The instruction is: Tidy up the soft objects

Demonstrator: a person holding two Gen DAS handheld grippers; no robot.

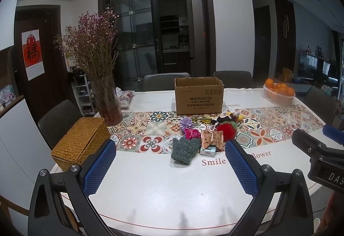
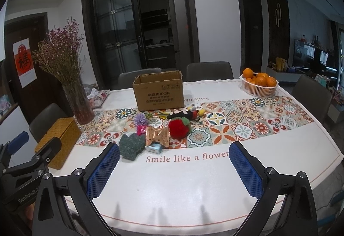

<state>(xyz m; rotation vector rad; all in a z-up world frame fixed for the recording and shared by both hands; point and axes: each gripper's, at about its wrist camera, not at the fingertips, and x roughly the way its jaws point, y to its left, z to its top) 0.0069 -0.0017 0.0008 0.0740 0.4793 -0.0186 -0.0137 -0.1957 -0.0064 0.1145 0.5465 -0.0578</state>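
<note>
Glove (image 1: 185, 150) lies ahead of left tool (image 1: 171, 157) (jaws apart).

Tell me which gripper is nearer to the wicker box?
Left. The left gripper hovers open just right of the wicker box; the right gripper, also open, is farther right, beyond the left one.

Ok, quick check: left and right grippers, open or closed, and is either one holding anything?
Left gripper: open, holding nothing, above the table.
Right gripper: open, holding nothing.

Box (image 2: 159, 94) reads "KUPOH"; tablecloth (image 2: 187, 173) "Smile like a flower".
</note>
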